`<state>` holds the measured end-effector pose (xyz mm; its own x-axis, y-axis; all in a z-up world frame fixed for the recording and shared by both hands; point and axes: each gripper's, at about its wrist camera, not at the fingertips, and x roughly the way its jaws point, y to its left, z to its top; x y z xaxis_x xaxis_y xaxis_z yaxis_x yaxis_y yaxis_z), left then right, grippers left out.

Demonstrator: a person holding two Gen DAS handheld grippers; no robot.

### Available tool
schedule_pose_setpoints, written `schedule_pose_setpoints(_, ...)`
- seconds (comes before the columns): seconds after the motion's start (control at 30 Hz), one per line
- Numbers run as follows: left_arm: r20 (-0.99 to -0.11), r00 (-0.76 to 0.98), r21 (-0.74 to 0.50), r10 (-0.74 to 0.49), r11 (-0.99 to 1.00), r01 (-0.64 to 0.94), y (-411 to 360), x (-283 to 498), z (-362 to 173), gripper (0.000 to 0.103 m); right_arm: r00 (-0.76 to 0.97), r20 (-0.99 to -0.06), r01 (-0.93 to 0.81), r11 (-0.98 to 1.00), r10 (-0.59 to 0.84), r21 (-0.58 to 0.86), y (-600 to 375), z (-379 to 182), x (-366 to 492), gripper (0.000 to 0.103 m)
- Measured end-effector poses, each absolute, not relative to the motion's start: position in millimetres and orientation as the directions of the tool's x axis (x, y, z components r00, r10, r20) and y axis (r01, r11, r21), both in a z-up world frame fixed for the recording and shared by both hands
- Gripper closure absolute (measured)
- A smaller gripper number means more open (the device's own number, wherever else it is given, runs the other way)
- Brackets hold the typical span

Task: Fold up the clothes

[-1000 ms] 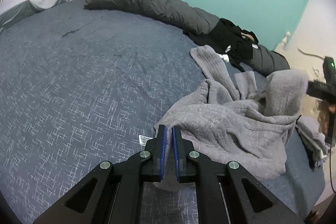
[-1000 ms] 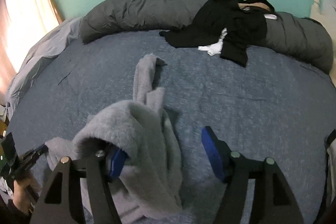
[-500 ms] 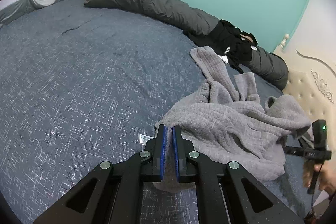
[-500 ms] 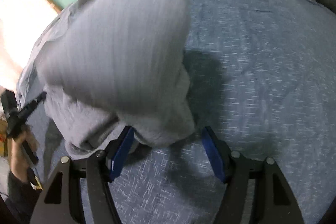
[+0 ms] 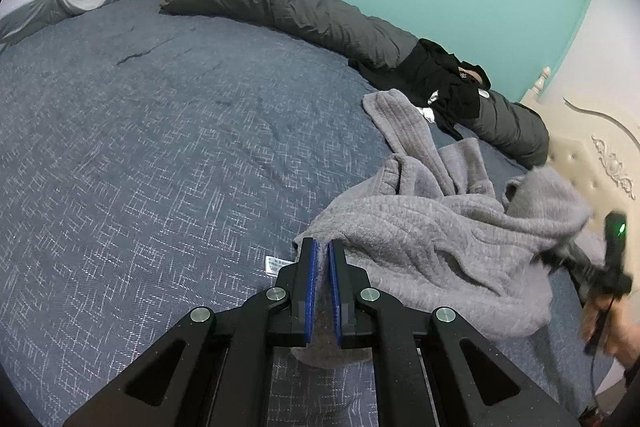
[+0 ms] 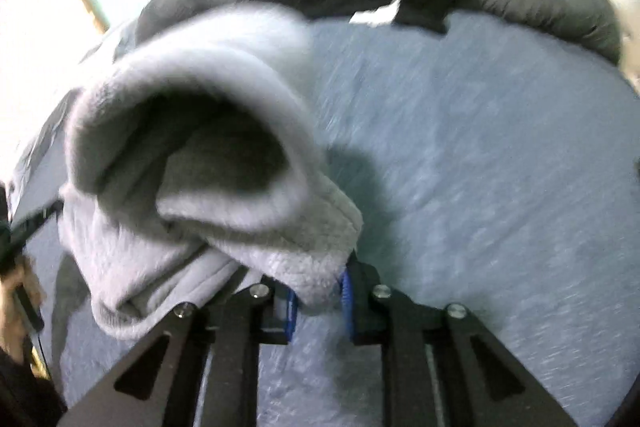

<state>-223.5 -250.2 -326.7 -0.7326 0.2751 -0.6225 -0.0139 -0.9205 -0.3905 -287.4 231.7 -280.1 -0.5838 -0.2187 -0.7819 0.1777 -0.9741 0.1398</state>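
my left tongs (image 5: 322,247) are clamped on one edge of the grey fleece garment (image 5: 440,239), which lies crumpled on the blue bed (image 5: 160,167), spreading to their right. my right tongs (image 6: 320,291) have just been closing and now pinch a thick fold of the garment's far end, its bulk heaped up and to their left.

A crumpled grey fleece garment (image 5: 440,227) lies on the blue-grey bed (image 5: 160,147); behind it, a black clothing pile (image 5: 444,83) rests on a long dark-grey bolster (image 5: 288,7).
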Motion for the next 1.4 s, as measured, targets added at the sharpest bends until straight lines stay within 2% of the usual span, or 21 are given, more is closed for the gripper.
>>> schedule_pose_setpoints(0.4,-0.619,-0.741,-0.387,0.260,-0.922,0.000,-253.7,-222.4,-325.7,0.096,-0.790,-0.612,0.037,-0.992,0.043,-0.118,259.1,-131.6,-335.5,0.089)
schedule_pose_setpoints(0.63,-0.605,-0.757,-0.385,0.247,-0.923,0.006,-260.5,-223.3,-320.8,0.096,-0.875,-0.457,-0.043,-0.966,0.160,-0.256,257.9,-66.3,-345.9,0.089)
schedule_pose_setpoints(0.77,-0.595,-0.770,-0.384,0.230,-0.923,0.021,-264.4,-221.8,-317.1,0.096,-0.891,-0.403,-0.065,-0.936,0.211,-0.347,255.8,-45.8,-346.9,0.089)
schedule_pose_setpoints(0.83,-0.594,-0.774,-0.378,0.218,-0.925,0.030,-266.2,-221.8,-315.5,0.096,-0.876,-0.419,-0.078,-0.928,0.238,-0.363,258.6,-46.7,-353.2,0.089)
schedule_pose_setpoints(0.93,-0.592,-0.780,-0.373,0.203,-0.927,0.042,-268.8,-221.3,-314.1,0.096,-0.809,-0.532,-0.045,-0.930,0.249,-0.366,261.8,-73.8,-377.8,0.089)
schedule_pose_setpoints(1.07,-0.598,-0.776,-0.361,0.200,-0.932,0.038,-266.8,-220.3,-315.4,0.096,-0.745,-0.620,0.029,-0.916,0.247,-0.400,254.1,-135.5,-396.2,0.089)
schedule_pose_setpoints(1.2,-0.603,-0.772,-0.357,0.204,-0.934,0.032,-264.0,-222.8,-316.6,0.096,-0.677,-0.700,0.066,-0.928,0.228,-0.365,254.1,-190.5,-411.7,0.088)
schedule_pose_setpoints(1.4,-0.608,-0.769,-0.346,0.197,-0.938,0.033,-261.7,-228.1,-320.0,0.096,-0.565,-0.789,0.046,-0.946,0.242,-0.322,264.1,-254.1,-431.6,0.085)
